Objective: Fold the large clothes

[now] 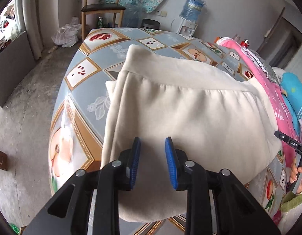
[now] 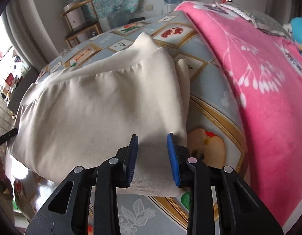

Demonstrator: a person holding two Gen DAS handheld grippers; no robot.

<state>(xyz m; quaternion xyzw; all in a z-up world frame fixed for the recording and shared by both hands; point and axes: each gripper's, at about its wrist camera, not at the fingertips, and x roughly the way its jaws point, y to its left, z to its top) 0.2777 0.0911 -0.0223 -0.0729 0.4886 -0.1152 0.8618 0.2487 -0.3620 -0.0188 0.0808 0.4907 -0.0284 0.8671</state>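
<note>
On the table: cream fleece garment, already folded into a thick rectangular bundle, lying flat on the glossy blue-grey tablecloth printed with framed fruit pictures.
Garment detail: gathered seam running across the upper layer; a lower layer peeking out along one side edge; near edge of the bundle close to the table's front.
Left gripper: black frame, blue ribbed pads parted, hovering over the near edge of the bundle toward its left side; no cloth pinched between the pads.
Right gripper: same build, pads likewise apart, poised over the near right corner; nothing clamped.
Likely reason for the pose: both tools spaced along the same near edge, angled downward, probably to seize that edge at two spots for another fold or to press the bundle flat; a judgement only.
Beside the garment: pink plush blanket with white floral print, draped on the table to the right, near the bundle but apart from it.
Left view only: bare concrete floor, wooden chair with dark seat, white plastic bag, water dispenser with blue bottle, and a hand at the right border gripping the other tool's handle.
Right view only: the blanket's full spread and the bundle's right side, with its stacked layers.
</note>
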